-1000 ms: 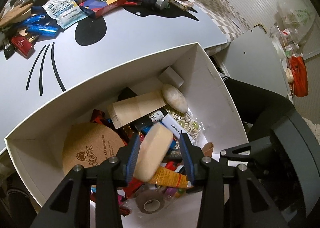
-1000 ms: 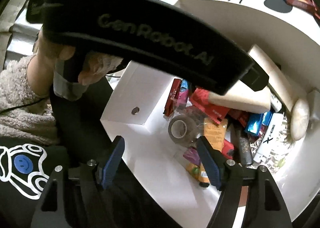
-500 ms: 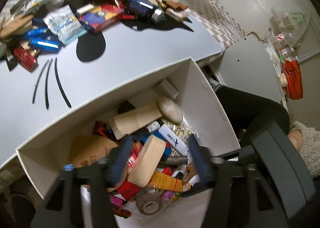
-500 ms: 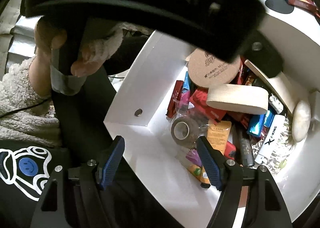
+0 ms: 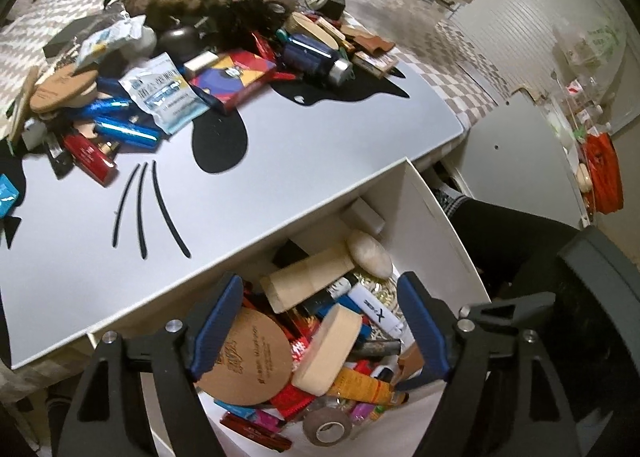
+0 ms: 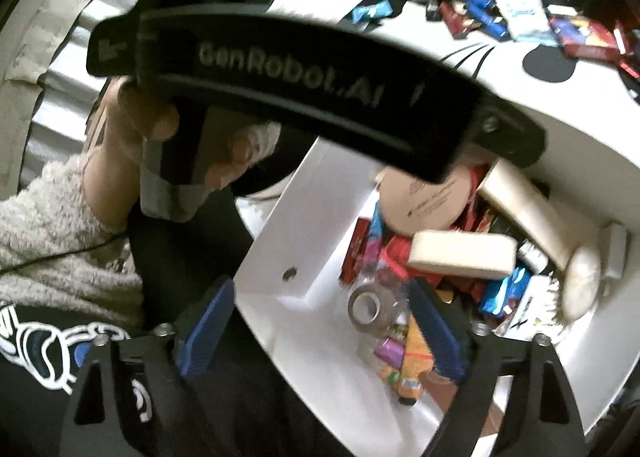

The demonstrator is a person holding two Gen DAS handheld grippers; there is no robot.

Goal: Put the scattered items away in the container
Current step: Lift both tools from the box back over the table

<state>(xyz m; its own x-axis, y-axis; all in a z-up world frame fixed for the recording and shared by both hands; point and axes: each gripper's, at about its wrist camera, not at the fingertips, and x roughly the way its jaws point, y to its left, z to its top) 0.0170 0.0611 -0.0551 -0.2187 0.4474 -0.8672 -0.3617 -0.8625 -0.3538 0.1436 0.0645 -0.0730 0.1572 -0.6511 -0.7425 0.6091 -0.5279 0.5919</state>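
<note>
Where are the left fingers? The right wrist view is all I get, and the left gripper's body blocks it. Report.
Observer: The left gripper is open above the white box. Its fingers have just been opening; the tan foam block lies on the pile between them, touched by neither.
Operator: Now name something left on the far side of the table.
Observer: A dark blue bottle with a silver cap lies on its side in the clutter on the table.
</note>
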